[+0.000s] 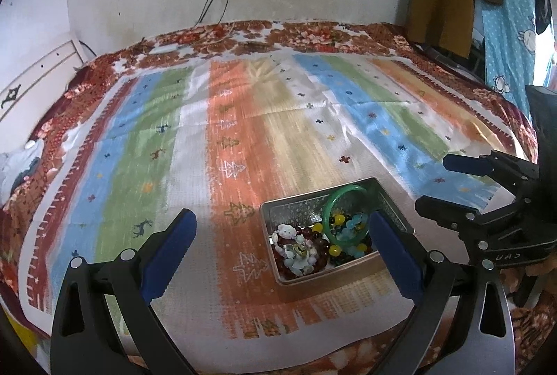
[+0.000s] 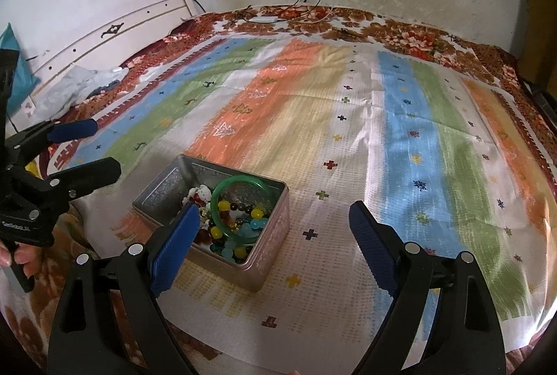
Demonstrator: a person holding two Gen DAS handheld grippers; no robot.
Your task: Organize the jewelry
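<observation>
all visible jewelry sits in metal tin [image 1: 379,197]: green bangle [image 1: 343,201], bead bracelets [image 2: 240,228]. left gripper [image 1: 282,235] and right gripper [image 2: 275,228] spread apart, empty. sorting looks complete or unstarted; cannot tell.

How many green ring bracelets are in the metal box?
1. The green bangle leans tilted on top of the bead bracelets in the metal tin, beside a small bear charm. More could be hidden under the beads.
</observation>
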